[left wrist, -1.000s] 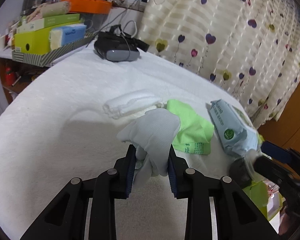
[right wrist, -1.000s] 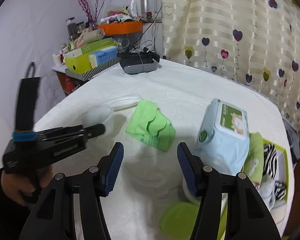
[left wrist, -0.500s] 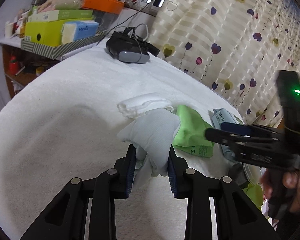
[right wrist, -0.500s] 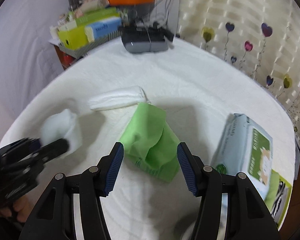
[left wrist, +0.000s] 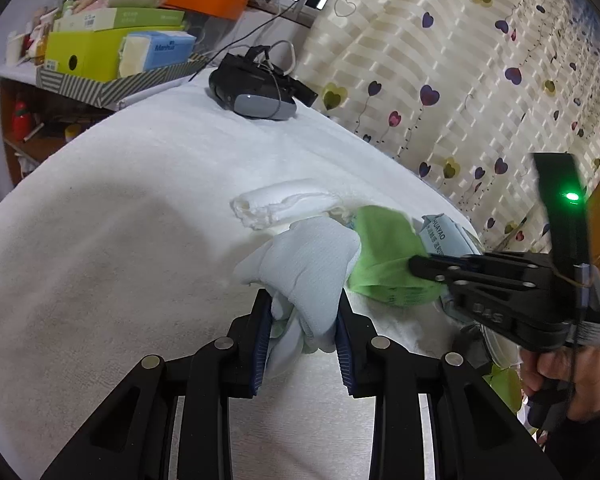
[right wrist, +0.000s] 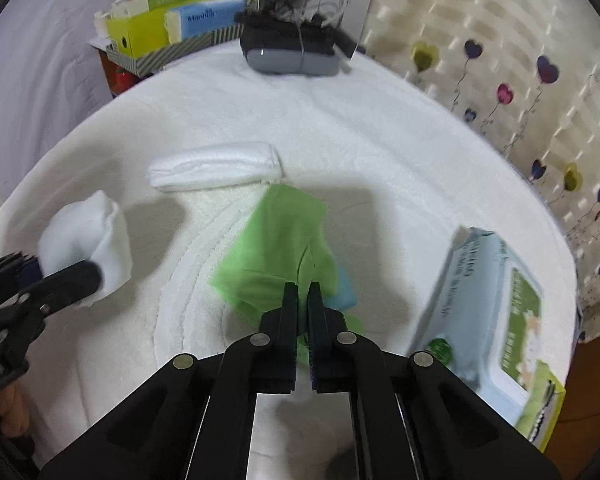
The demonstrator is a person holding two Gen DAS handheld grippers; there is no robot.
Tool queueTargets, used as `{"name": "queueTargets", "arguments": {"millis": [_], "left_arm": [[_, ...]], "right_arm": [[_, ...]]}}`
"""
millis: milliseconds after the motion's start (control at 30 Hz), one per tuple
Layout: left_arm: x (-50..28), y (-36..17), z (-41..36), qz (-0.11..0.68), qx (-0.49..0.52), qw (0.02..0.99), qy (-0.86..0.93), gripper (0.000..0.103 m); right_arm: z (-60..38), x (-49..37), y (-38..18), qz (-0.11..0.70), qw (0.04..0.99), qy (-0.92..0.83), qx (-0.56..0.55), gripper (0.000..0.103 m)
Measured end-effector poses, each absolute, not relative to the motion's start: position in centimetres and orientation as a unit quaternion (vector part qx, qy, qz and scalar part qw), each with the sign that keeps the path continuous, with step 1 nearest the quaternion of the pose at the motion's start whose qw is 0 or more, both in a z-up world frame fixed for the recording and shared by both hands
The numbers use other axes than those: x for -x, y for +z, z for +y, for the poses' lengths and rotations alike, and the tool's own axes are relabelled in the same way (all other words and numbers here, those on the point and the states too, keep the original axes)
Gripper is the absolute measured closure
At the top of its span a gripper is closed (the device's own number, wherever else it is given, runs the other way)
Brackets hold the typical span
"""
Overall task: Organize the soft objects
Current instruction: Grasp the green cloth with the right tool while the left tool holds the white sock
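My left gripper [left wrist: 302,314] is shut on a pale white cloth [left wrist: 308,264], held just above the white towel-covered table [left wrist: 100,260]; the cloth also shows at the left of the right wrist view [right wrist: 86,236]. My right gripper [right wrist: 303,292] is shut on the near edge of a green cloth [right wrist: 276,248], which lies right of the white cloth in the left wrist view [left wrist: 384,252]. A folded white towel [right wrist: 216,166] lies behind both cloths.
A pack of wet wipes [right wrist: 488,300] lies at the right by the table edge. A dark headset [right wrist: 292,52] sits at the far side. Boxes and clutter [left wrist: 112,48] stand on a shelf at the back left. A heart-patterned curtain [left wrist: 460,60] hangs behind.
My right gripper has moved forward and down to the green cloth and shut on its near edge. My left gripper still holds the white cloth in about the same place.
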State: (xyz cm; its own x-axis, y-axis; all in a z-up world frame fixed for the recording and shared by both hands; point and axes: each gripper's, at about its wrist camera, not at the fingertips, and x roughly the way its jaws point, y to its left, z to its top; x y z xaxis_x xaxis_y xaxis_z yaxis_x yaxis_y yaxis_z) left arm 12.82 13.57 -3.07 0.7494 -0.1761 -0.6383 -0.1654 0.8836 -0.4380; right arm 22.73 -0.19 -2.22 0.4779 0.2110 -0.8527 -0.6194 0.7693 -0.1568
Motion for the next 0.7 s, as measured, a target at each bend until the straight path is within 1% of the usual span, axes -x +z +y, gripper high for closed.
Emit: {"name": "queueTargets", "arguments": {"millis": [400,700], "left_arm": [[-12.7,-2.7,13.3,0.35,0.235,0.907,0.0,0.075],[-11.1,-0.6,11.9,0.331,0.214,0.919,-0.006,0.075]], "right_arm": [[-3.8,-20.3,1.4,0.405,0.862,0.259,0.158,0.099],[-5.7,-16.5,2.9,0.374,0.877,0.283,0.104,0.099]]}}
